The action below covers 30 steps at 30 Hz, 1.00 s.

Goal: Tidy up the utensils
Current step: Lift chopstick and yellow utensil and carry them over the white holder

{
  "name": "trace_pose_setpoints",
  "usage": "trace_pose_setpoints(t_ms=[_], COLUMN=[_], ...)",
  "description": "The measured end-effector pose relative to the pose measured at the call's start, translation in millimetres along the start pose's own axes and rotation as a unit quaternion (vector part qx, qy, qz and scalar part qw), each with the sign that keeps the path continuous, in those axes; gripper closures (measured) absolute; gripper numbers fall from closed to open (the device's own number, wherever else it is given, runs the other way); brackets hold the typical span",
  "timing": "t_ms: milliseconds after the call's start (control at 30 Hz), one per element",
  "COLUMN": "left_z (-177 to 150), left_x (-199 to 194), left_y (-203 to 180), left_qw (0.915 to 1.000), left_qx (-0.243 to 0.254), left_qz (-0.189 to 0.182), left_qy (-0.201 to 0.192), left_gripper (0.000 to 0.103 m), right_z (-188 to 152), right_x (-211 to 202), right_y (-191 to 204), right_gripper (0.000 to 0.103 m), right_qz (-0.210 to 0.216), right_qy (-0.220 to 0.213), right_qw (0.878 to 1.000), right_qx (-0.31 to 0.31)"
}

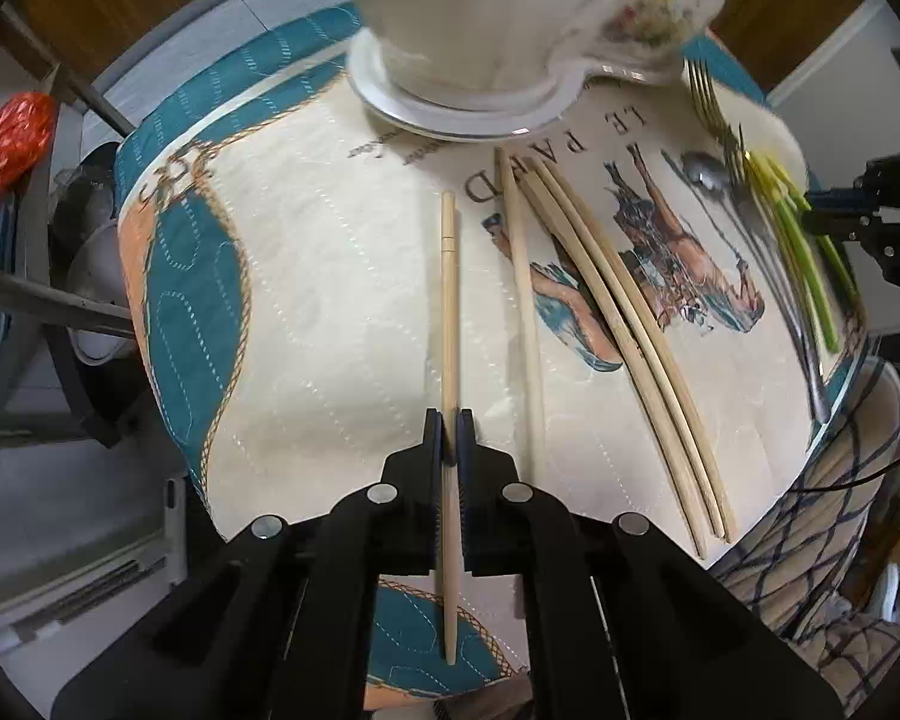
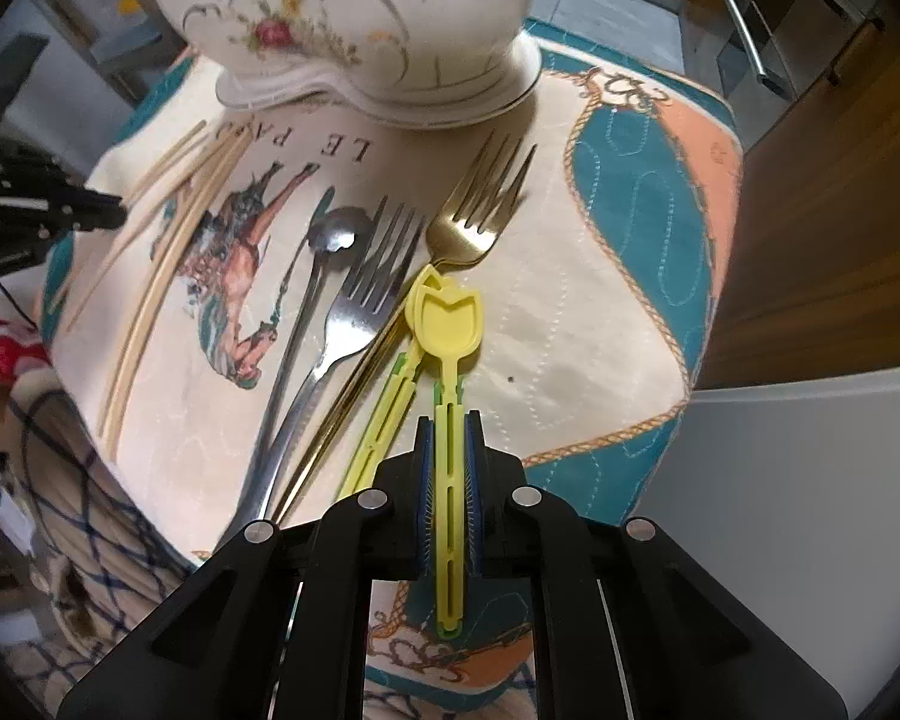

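My left gripper (image 1: 449, 420) is shut on a pale wooden chopstick (image 1: 448, 300) that points toward the white floral tureen (image 1: 510, 12). Several more chopsticks (image 1: 618, 324) lie on the mat to its right. My right gripper (image 2: 449, 420) is shut on the handle of a yellow plastic tulip-shaped spoon (image 2: 448, 324). A second yellow spoon (image 2: 390, 408) lies just left of it. A gold fork (image 2: 480, 204), a silver fork (image 2: 366, 294) and a silver spoon (image 2: 330, 240) lie further left on the mat.
The quilted printed mat (image 1: 330, 276) covers a small table. The tureen (image 2: 354, 18) stands at its far edge. An orange bag (image 1: 6, 144) and chair parts are at left. Wooden cabinets (image 2: 822, 192) stand at right. The left gripper (image 2: 42, 204) shows at the far left of the right wrist view.
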State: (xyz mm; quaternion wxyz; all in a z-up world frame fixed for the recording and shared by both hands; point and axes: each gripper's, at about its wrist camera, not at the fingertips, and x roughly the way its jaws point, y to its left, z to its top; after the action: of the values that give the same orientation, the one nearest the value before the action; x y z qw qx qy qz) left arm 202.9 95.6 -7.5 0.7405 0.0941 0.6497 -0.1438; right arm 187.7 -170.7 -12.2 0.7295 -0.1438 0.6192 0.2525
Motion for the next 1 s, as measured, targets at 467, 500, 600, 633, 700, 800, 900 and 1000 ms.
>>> trace_pose_setpoints(t_ms=[467,500,600,633,700,800,900,1000], left_z=[-71,-71,-66,-61,-54,-43,-30,-21], left_x=[-119,-123,-130,-134,-140,-149,-157,-159], left_y=[27,24,11,8,-1,-15,-19,-22], left_qw=[0.9014,0.8892,0.8608,0.8535,0.8346,0.8109,0.7905,0.7759], left_qx=[-0.115,-0.117,-0.119,-0.120,-0.120,-0.113,-0.113,-0.116], left_qz=[-0.076,-0.074,-0.059,-0.060,-0.052,-0.037,-0.019,-0.006], left_qy=[-0.411,-0.436,-0.491,-0.504,-0.535,-0.573,-0.602,-0.620], left_gripper=[0.099,0.099,0.099,0.099,0.099,0.099,0.099,0.099], right_z=[-17,-17,-14,-12,-6,4,17,24], right_x=[-102,-105,-115,-115,-116,-118,-119,-121], right_y=[-24,-23,-17,-15,-14,-13,-7,-7], right_gripper=[0.092,0.092,0.092,0.092,0.092,0.092,0.092,0.092], right_qz=[0.076,0.079,0.094,0.094,0.101,0.109,0.100,0.094], right_qy=[-0.293,-0.310,-0.374,-0.388,-0.416,-0.450,-0.486,-0.509], right_qw=[0.952,0.947,0.921,0.916,0.902,0.885,0.867,0.854], right_qx=[0.038,0.042,0.048,0.050,0.055,0.057,0.053,0.051])
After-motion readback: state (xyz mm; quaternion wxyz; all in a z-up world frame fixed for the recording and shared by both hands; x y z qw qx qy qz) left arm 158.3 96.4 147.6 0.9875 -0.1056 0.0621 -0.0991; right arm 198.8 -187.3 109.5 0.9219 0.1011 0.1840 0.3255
